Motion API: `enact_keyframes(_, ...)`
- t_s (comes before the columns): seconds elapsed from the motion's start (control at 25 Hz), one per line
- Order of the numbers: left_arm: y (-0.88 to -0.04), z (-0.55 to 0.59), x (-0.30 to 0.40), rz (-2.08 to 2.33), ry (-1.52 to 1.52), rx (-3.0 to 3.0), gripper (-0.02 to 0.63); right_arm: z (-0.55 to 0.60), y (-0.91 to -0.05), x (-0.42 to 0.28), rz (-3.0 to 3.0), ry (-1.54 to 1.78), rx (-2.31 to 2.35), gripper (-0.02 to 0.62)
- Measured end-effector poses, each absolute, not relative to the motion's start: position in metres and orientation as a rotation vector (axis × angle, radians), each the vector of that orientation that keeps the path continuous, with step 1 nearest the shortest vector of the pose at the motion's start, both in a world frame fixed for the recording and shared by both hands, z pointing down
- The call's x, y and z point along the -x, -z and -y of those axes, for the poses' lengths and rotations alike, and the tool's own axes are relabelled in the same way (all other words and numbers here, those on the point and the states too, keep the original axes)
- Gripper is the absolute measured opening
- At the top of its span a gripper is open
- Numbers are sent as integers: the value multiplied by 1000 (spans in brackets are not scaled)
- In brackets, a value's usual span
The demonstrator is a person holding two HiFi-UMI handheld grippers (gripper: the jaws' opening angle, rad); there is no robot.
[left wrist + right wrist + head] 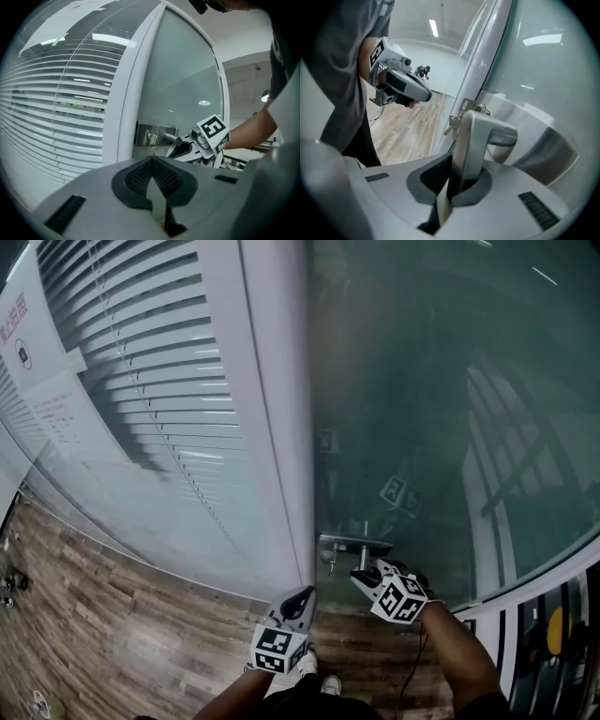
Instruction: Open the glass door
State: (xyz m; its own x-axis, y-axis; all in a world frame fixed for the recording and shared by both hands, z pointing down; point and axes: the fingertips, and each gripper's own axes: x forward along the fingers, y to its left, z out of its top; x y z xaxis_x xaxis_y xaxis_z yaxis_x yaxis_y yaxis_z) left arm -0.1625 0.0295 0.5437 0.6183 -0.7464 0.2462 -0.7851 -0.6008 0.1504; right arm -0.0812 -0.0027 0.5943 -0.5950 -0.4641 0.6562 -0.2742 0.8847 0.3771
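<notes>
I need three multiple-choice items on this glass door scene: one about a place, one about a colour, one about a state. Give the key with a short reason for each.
1. Where does the small bunch of keys hang?
A. on the slatted blinds
B. from the lock beside the silver metal lever handle
C. on the wooden floor

2. What colour is the broad upright frame post beside the large glass door?
A. black
B. white
C. red

3. How do the jaws of the right gripper stand?
A. wide apart in free air
B. shut on the keys
C. shut on the lever handle

Key:
1 B: the left gripper view shows the keys dangling under the lock.
2 B: the head view shows the post white.
3 C: the right gripper view shows the handle clamped between the jaws.
</notes>
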Motion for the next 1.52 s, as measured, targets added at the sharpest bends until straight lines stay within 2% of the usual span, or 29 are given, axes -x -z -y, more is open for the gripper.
enact_keyframes(0.48,-542,-10,161,1209,-237,-2635,3,40,-592,73,2269,142,-589,14)
enact_keyframes(1.08,-542,-11,118,1022,-261,-2738,3,117,-599,45,2240,41,-646,14)
enact_keyframes(1.52,-545,29,70,1083,-294,-2751,3,200,-603,-4,2233,-34,-671,14)
